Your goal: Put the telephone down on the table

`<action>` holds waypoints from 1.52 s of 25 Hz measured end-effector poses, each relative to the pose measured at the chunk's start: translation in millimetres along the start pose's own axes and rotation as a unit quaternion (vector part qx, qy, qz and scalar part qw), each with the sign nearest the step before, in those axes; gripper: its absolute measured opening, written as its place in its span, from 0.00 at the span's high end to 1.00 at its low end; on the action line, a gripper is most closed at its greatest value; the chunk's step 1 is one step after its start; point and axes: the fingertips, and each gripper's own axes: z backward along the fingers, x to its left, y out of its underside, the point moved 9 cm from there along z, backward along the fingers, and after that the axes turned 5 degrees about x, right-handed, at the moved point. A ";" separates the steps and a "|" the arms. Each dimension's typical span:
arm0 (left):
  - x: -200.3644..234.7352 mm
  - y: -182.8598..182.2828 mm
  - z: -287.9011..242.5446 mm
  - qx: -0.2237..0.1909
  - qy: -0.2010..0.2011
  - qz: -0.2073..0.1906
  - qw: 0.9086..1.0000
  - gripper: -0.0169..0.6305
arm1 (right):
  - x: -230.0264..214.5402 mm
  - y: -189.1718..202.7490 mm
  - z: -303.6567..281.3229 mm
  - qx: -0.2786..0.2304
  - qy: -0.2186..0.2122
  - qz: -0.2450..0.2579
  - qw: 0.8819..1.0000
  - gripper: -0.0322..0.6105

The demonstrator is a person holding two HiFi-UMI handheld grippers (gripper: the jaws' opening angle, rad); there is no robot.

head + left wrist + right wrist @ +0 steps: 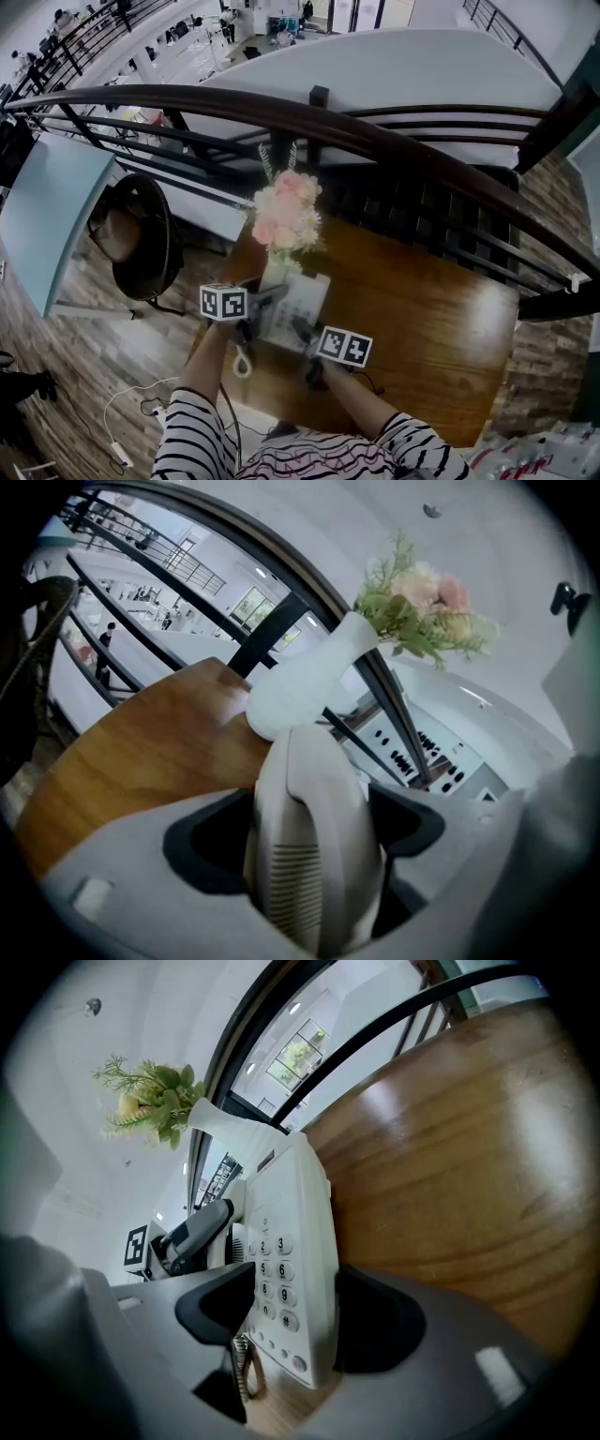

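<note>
The telephone [298, 302] sits on the wooden table [422, 328] towards its near left edge, just on the near side of a white vase [309, 682] of pink flowers [286, 211]. The left gripper [265, 302] is clenched on the cream handset [314, 846], its dark pads pressed against both sides of it; the handset lies over the left side of the telephone (whether it rests in its cradle cannot be made out). The right gripper [302, 330] is released: its jaws stand spread wide astride the near end of the telephone, keypad up between them, with the right pad close against the casing's edge. A coiled cord [246, 1368] hangs at the telephone's near left corner.
</note>
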 end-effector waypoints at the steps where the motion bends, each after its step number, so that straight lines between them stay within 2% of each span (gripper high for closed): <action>1: -2.1 1.6 -0.2 -0.002 -0.004 -0.003 1.000 0.36 | -0.6 0.9 2.6 -0.003 0.001 0.004 1.000 0.51; 7: 0.8 1.4 5.6 -0.006 -0.023 -0.010 1.000 0.36 | 6.4 5.5 0.7 -0.014 0.010 0.016 1.000 0.51; 13: 1.6 9.8 13.8 -0.002 -0.068 -0.016 0.998 0.33 | 6.7 14.6 11.1 -0.026 0.022 0.023 0.999 0.52; 20: -9.0 12.1 32.1 -0.022 -0.078 -0.024 0.996 0.33 | 12.9 25.7 18.6 -0.038 0.020 0.031 0.999 0.52; 25: -27.3 23.3 44.6 -0.016 -0.103 -0.065 0.992 0.33 | 14.7 36.3 36.5 -0.049 0.019 0.039 0.998 0.56; 31: -60.0 39.9 78.7 -0.072 -0.149 -0.107 0.980 0.35 | 27.4 53.9 60.3 -0.072 0.012 0.077 0.994 0.62; 35: -87.3 58.4 98.3 -0.093 -0.141 -0.123 0.978 0.38 | 37.4 70.5 75.5 -0.089 0.004 0.106 0.990 0.65; 38: -108.8 71.7 109.0 -0.095 -0.126 -0.142 0.977 0.44 | 43.2 79.5 88.4 -0.104 0.004 0.123 0.987 0.68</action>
